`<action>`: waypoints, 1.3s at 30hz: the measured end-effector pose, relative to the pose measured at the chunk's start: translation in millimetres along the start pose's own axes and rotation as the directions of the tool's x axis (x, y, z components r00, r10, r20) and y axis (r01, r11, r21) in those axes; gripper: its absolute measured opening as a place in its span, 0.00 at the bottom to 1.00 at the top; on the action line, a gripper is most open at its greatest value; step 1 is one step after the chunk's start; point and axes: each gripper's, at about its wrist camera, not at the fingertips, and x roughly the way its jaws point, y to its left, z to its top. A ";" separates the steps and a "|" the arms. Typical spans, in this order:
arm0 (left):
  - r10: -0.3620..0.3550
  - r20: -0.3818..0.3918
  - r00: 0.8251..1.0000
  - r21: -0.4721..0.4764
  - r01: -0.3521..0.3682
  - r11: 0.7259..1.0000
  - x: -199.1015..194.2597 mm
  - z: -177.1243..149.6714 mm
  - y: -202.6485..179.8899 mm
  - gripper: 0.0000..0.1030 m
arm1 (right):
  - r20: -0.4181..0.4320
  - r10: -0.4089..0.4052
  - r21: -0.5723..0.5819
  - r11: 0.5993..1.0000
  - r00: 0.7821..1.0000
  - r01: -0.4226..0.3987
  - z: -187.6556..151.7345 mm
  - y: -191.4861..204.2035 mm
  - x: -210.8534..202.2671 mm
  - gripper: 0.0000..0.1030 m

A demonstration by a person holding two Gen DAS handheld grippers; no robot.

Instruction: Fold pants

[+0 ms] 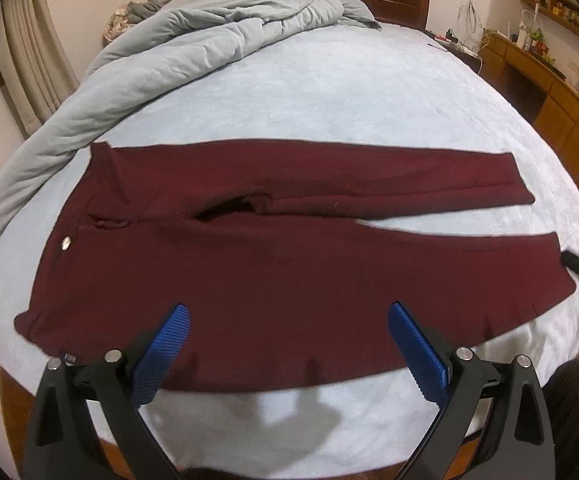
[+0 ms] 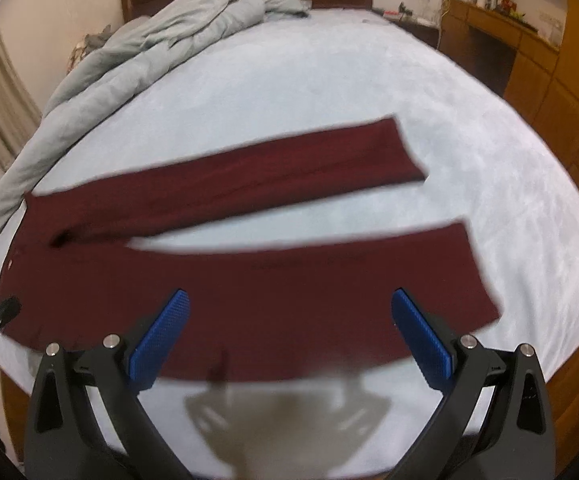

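Across near half of bed (image 1: 329, 92): pants (image 1: 273, 264) spread flat, waist left, legs running right, splayed in narrow V with sheet showing between; likely laid out so one leg can be folded over other

Button (image 1: 65, 245) near waist faces up, so front side up

Left gripper (image 1: 287, 316) hovers over near leg by waist end, jaws spread wide, holding nothing, contact with cloth not evident

Right gripper (image 2: 289, 300) over near leg toward cuff, jaws also wide apart, empty

Duvet (image 1: 193, 28) bunched far left, clear of pants

Desk (image 1: 529, 64) far right
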 end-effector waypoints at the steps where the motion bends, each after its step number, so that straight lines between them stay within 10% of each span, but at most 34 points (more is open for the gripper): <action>1: -0.008 0.008 1.000 0.000 0.008 1.000 1.9 7.6 -1.4 0.96 | 0.005 0.011 0.008 1.000 1.000 -0.011 18.4 -15.1 5.1 0.97; 11: -0.146 -0.003 0.989 0.024 0.146 0.989 88.4 128.1 -61.1 0.96 | -0.163 0.055 0.007 0.998 0.985 -0.055 172.7 -120.3 156.5 0.97; 24: -0.248 -0.127 0.960 0.163 0.267 0.950 190.7 180.9 -113.7 0.96 | -0.288 0.167 -0.055 0.980 0.943 -0.191 196.9 -134.4 269.6 0.97; 30: -0.290 -0.147 0.946 0.172 0.313 0.934 213.1 194.8 -121.4 0.96 | -0.268 0.212 -0.168 0.950 0.940 -0.263 199.0 -136.8 250.2 0.23; 39: -0.306 -0.225 0.925 0.301 0.364 0.881 241.1 206.9 -145.6 0.96 | -0.161 0.357 -0.219 0.896 0.920 -0.386 206.0 -139.5 188.4 0.16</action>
